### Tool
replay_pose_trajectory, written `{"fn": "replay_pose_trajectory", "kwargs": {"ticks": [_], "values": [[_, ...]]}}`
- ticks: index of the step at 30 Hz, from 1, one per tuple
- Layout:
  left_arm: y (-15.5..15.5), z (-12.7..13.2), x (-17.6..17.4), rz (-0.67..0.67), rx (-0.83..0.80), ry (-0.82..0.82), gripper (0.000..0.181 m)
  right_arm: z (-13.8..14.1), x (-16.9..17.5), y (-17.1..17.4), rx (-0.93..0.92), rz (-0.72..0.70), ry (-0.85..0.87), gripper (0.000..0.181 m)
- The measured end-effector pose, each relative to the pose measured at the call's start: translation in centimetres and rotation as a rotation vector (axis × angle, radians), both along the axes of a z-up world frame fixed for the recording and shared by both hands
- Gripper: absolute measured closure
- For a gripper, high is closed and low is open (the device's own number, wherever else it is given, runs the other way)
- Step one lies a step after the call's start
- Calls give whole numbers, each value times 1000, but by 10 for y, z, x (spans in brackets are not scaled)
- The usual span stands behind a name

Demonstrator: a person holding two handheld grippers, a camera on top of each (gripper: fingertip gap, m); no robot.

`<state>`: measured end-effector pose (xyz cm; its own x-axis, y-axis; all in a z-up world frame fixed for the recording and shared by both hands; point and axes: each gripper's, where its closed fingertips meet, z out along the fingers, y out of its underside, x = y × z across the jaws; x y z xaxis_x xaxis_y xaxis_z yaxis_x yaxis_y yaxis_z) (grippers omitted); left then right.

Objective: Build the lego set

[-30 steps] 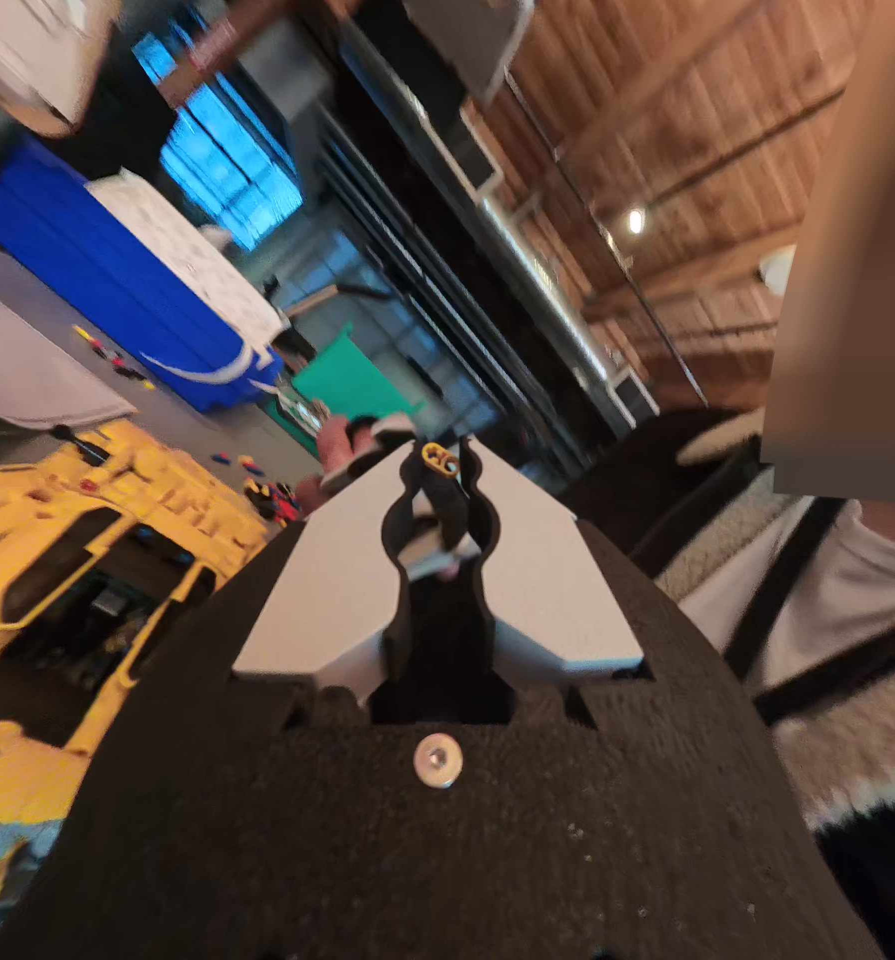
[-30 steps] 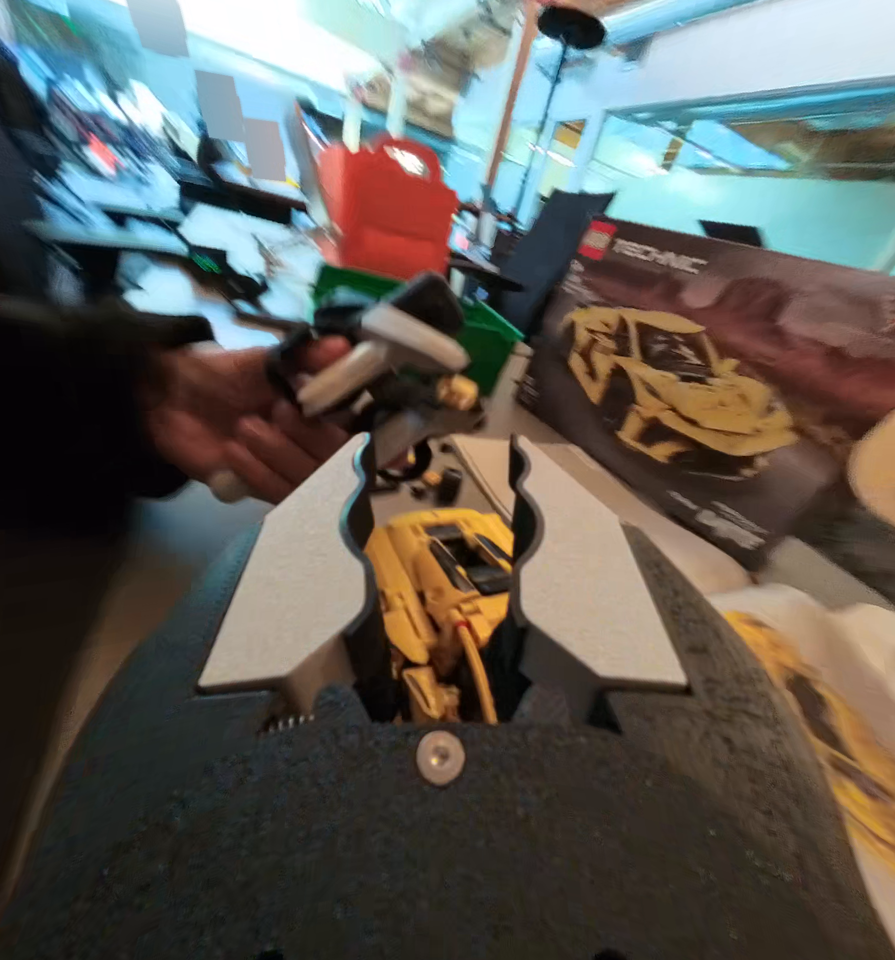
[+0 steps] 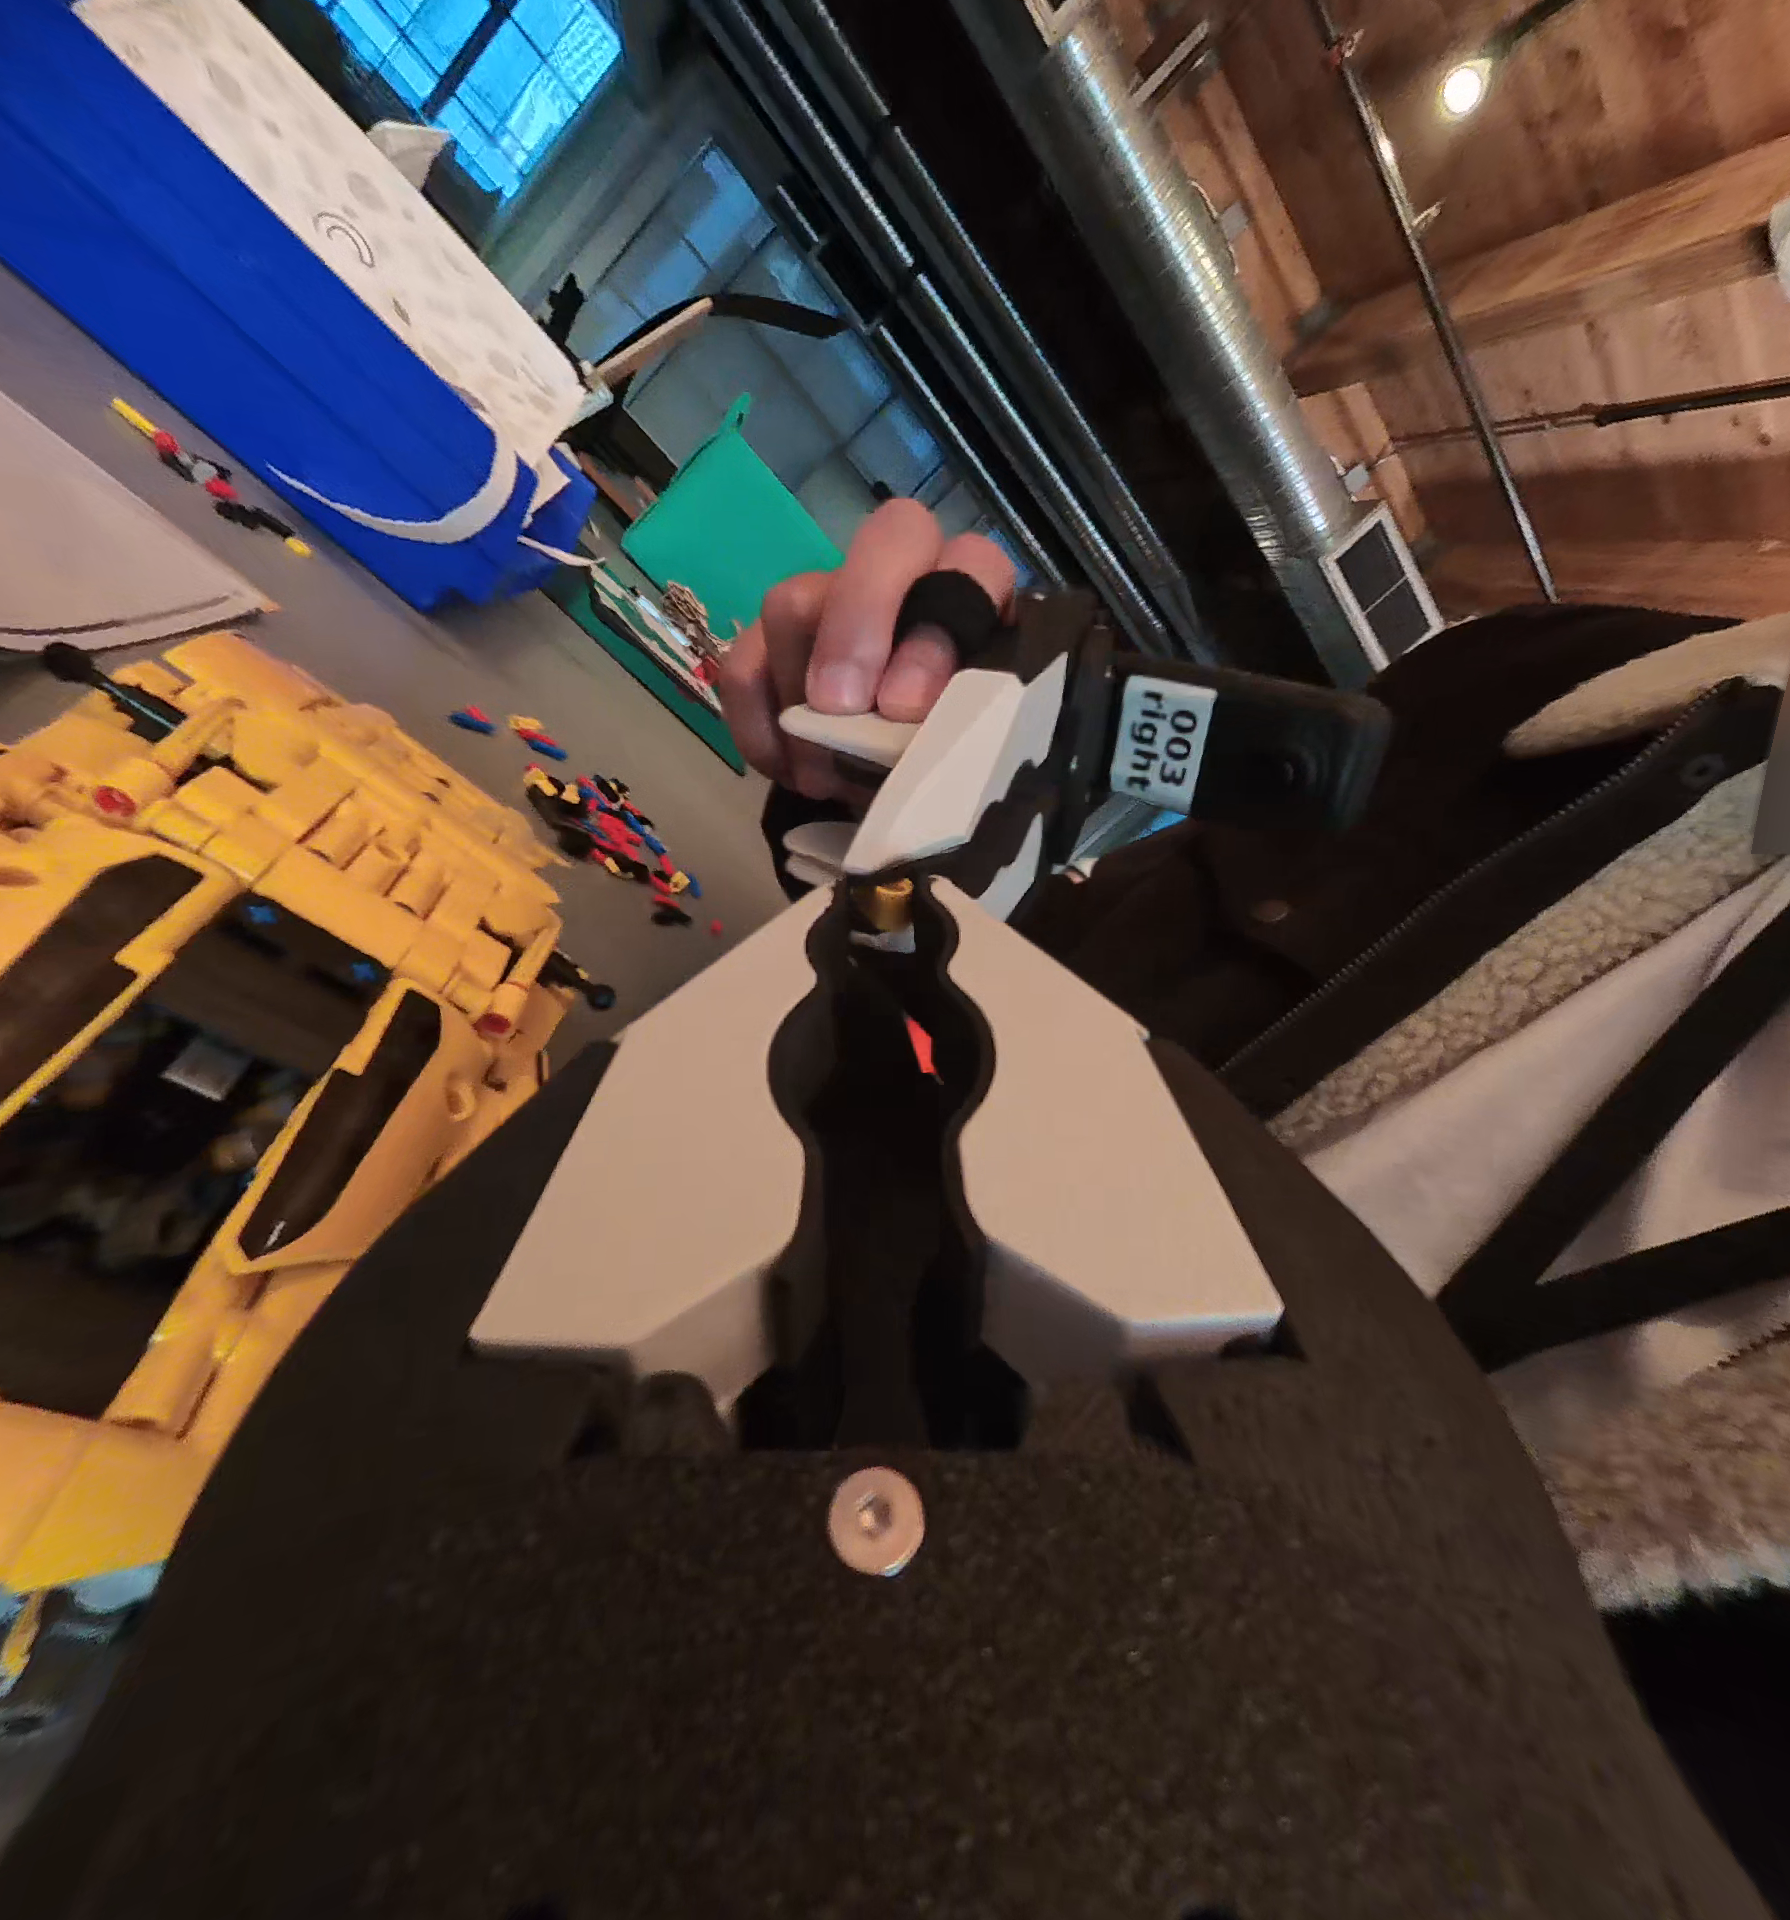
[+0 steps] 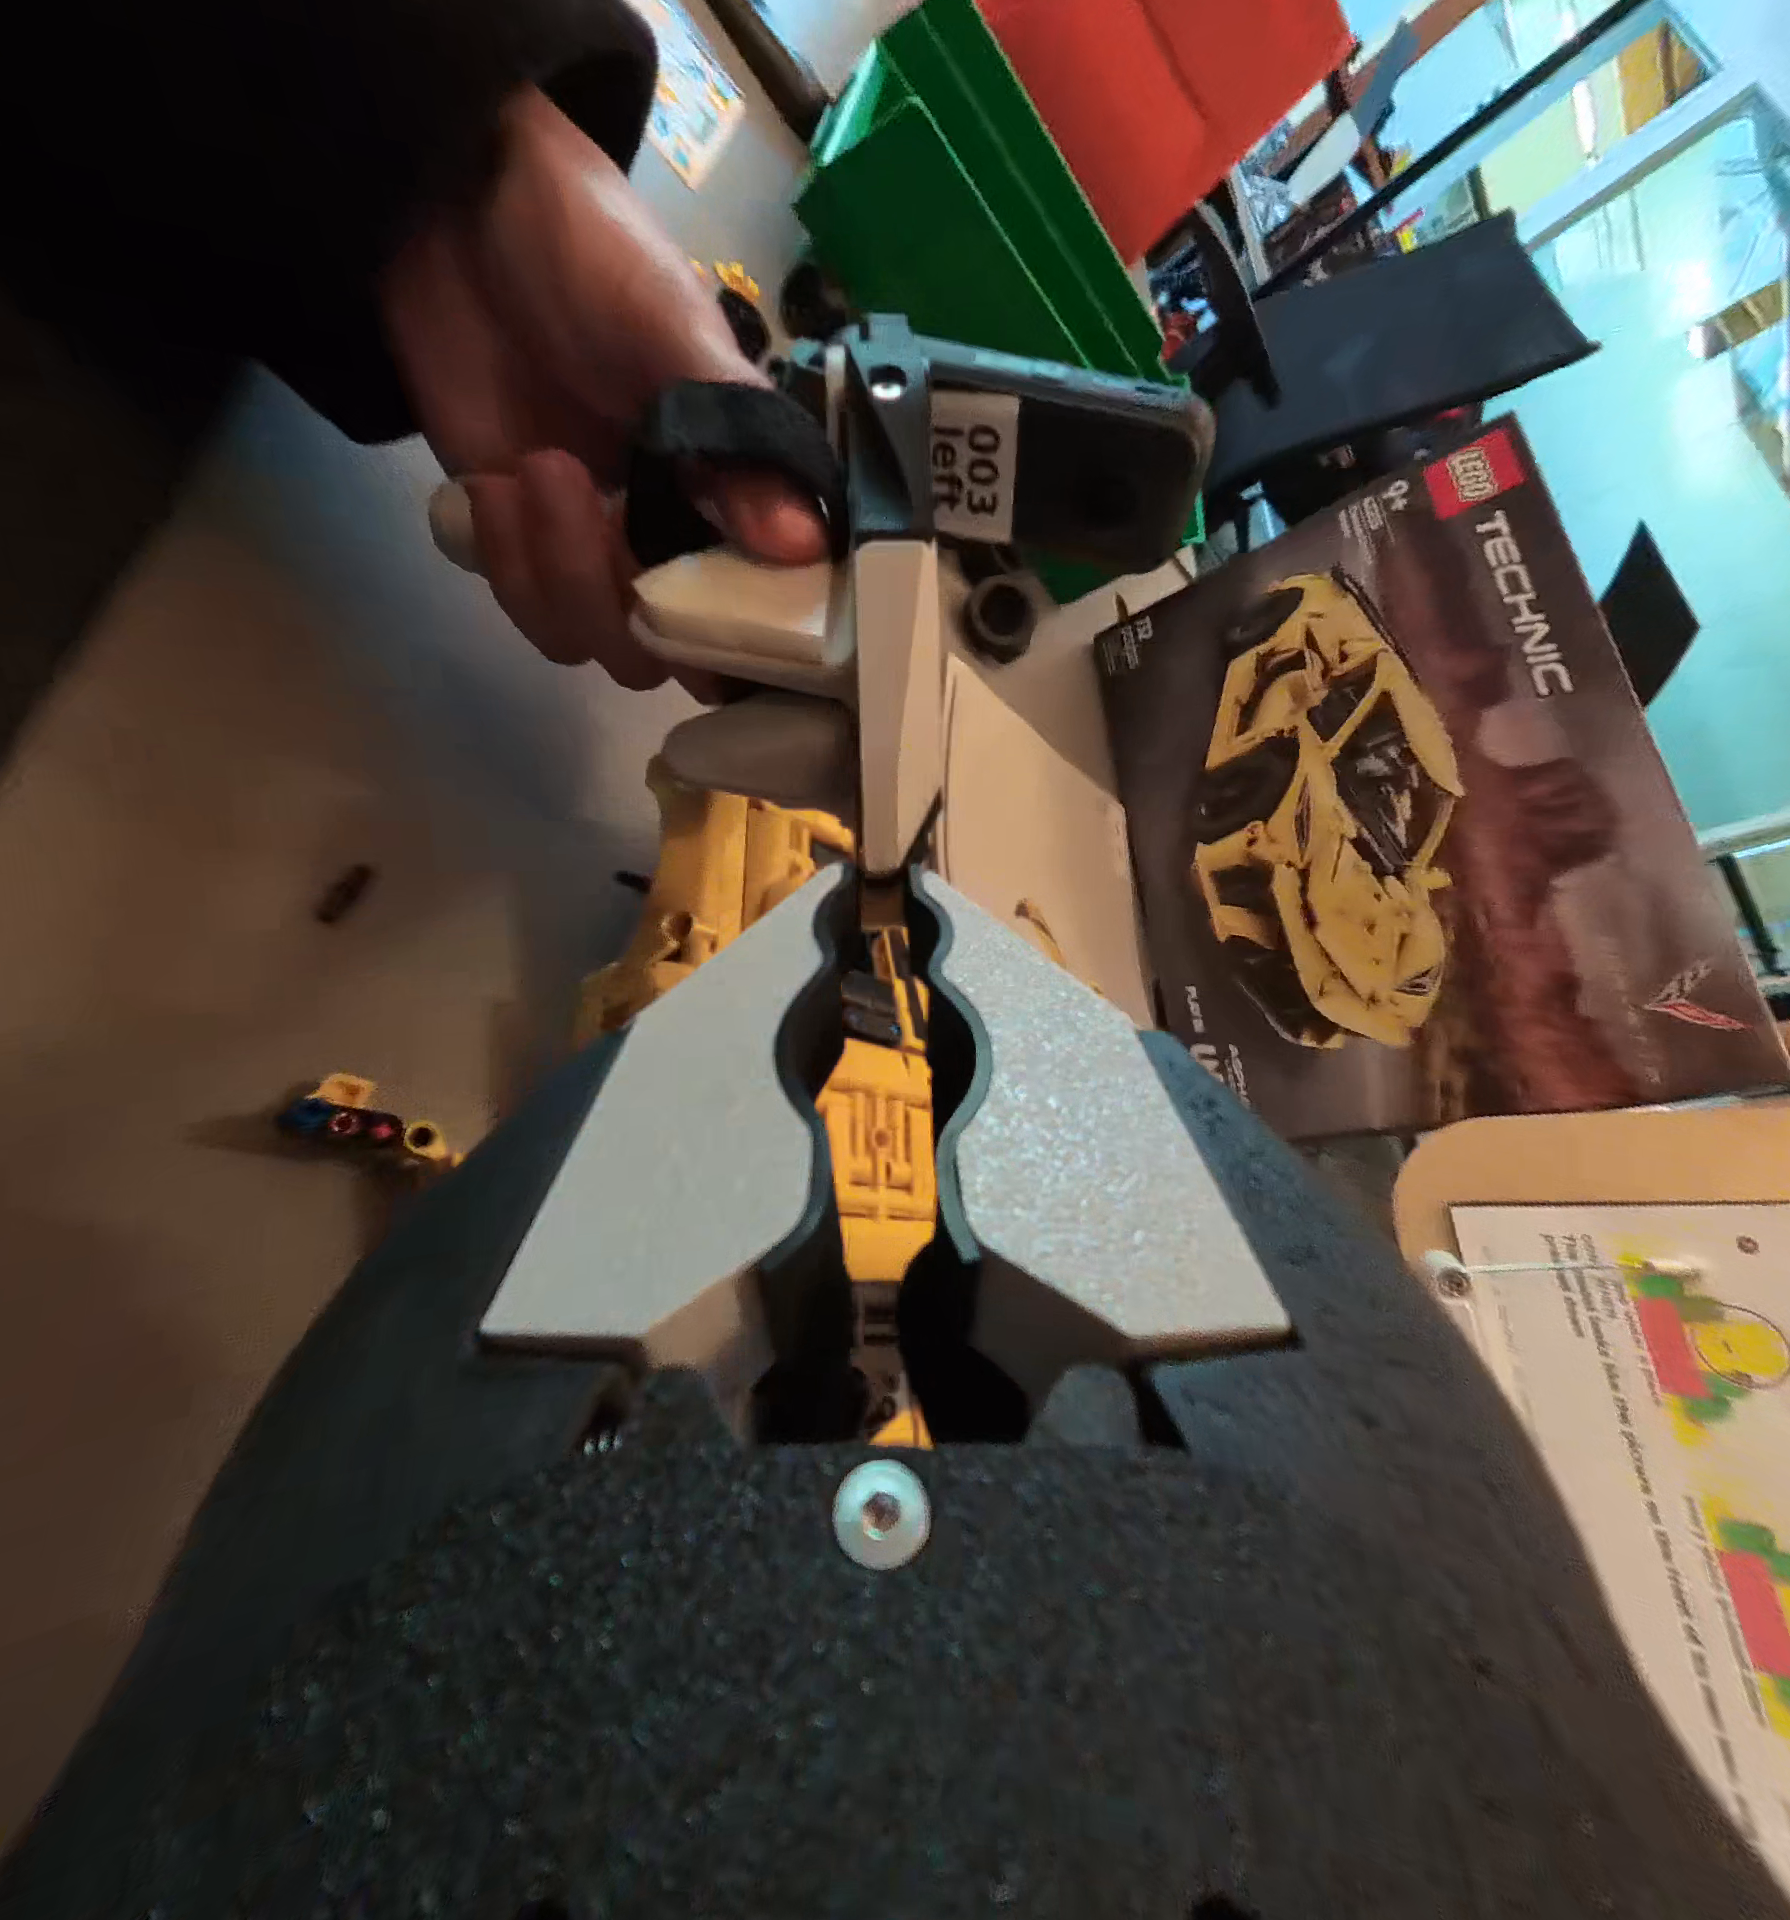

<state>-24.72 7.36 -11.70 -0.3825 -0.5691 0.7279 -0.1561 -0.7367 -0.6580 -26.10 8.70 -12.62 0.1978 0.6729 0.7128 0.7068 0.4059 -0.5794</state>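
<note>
Mid-air handover above table (image 3: 371, 623): my left gripper (image 3: 875, 914) clenched on small yellow piece (image 3: 883, 902), my right gripper (image 4: 886, 883) closing tip to tip on same spot, jaws narrowed; whether it grips yet, cannot tell. Half-built yellow car (image 3: 247, 935) waits below, loose pieces (image 3: 610, 810) beyond. My judgement: keep tips aligned, squeeze slowly, release left only once right holds firm.

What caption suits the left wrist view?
Left gripper pinching a small yellow piece, tip to tip with right gripper, beside yellow Lego car.
</note>
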Motion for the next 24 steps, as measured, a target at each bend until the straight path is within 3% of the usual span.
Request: {"fn": "replay_pose_trajectory", "kwargs": {"ticks": [4, 7, 11, 16, 19, 24], "values": [[6, -5, 3, 52, 24, 35, 171, -4, 4, 6, 9, -69, -16, 175], [9, -8, 4, 115, 149, 71, 175, -6, 5, 9, 2, -130, 7, 175], [17, -1, 0, 240, 371, 75, 174, -2, 12, 9, -250, -185, 274, 162], [2, 24, -8, 242, 502, -67, 175, 18, 15, -11, -771, 15, 745, 152], [-9, 28, -7, 191, 491, -100, 175, 37, 13, -18, -823, 136, 922, 162], [-12, 27, -5, 176, 492, -96, 174, 34, 3, -23, -864, 187, 932, 167]]}}
